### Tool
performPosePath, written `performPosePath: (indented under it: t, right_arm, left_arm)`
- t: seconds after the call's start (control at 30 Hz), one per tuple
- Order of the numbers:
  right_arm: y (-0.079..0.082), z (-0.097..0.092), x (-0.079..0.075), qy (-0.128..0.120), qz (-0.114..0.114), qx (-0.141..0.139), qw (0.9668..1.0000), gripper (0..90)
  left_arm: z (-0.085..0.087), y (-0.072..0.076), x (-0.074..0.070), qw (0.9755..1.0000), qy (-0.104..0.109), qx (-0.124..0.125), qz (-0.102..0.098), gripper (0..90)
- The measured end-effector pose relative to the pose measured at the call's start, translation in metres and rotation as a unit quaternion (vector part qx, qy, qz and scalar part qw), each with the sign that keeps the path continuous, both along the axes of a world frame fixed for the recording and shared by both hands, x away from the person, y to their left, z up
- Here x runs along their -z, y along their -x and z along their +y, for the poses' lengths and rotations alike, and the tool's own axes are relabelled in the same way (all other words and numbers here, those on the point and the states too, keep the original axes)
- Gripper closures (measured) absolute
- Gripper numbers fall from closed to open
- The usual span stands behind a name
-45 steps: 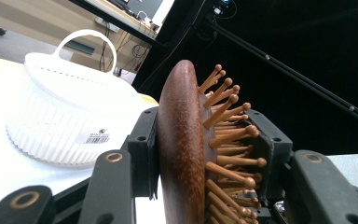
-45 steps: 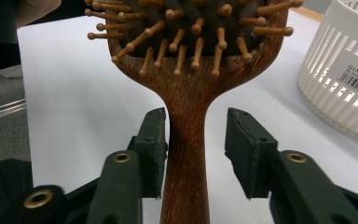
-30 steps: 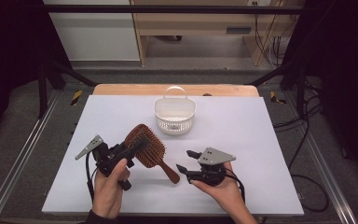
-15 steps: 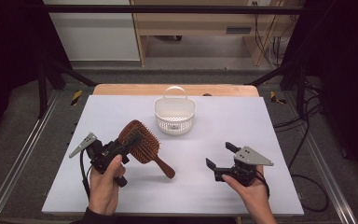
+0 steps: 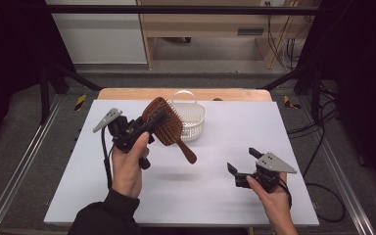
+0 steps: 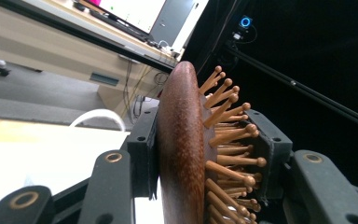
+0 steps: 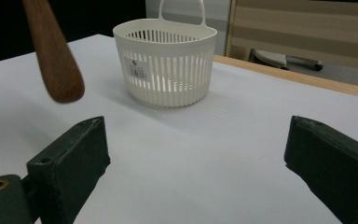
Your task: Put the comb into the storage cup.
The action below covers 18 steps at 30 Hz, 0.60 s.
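A brown wooden hairbrush (image 5: 172, 129) with wooden pins hangs in the air over the white table (image 5: 210, 200). My left gripper (image 5: 152, 121) is shut on the brush's oval head, one pad on its back and one on the pins (image 6: 223, 135). The brush's handle (image 5: 188, 151) slopes down to the right, and its end (image 7: 56, 60) shows at the upper left of the right gripper view. A white slotted basket (image 5: 194, 119) with a hoop handle stands just behind the brush. My right gripper (image 5: 242, 160) is low over the table at the front right; its jaws have just been opening and hold nothing.
The basket (image 7: 165, 65) stands ahead of my right gripper (image 7: 196, 154), with bare white sheet between. A wooden strip (image 5: 186, 93) edges the table's far side. Metal rails run along both sides, and cables (image 5: 318, 142) lie on the floor at the right.
My left gripper lifted the brush up and toward the basket. My right gripper let go of the handle, opened, and drew away to the right.
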State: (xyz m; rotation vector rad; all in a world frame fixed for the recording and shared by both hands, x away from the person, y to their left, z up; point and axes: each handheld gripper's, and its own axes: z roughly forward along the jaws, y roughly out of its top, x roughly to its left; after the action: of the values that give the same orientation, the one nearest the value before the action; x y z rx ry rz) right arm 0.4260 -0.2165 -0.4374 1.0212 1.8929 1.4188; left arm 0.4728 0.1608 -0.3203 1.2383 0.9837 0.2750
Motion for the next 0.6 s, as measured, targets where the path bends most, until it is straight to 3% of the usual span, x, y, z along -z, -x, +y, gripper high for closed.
performPosePath:
  t: [0.3, 0.6]
  right_arm:
    - [-0.001, 0.002, 0.003, -0.014, 0.008, -0.003, 0.9999, 7.4]
    - [0.000, 0.008, 0.004, -0.008, 0.004, -0.007, 0.9999, 7.4]
  left_arm:
    - [-0.019, -0.032, -0.041, 0.9993, -0.028, -0.011, -0.023, 51.4]
    - [-0.035, -0.060, -0.051, 0.9989, -0.030, -0.028, -0.024, 51.4]
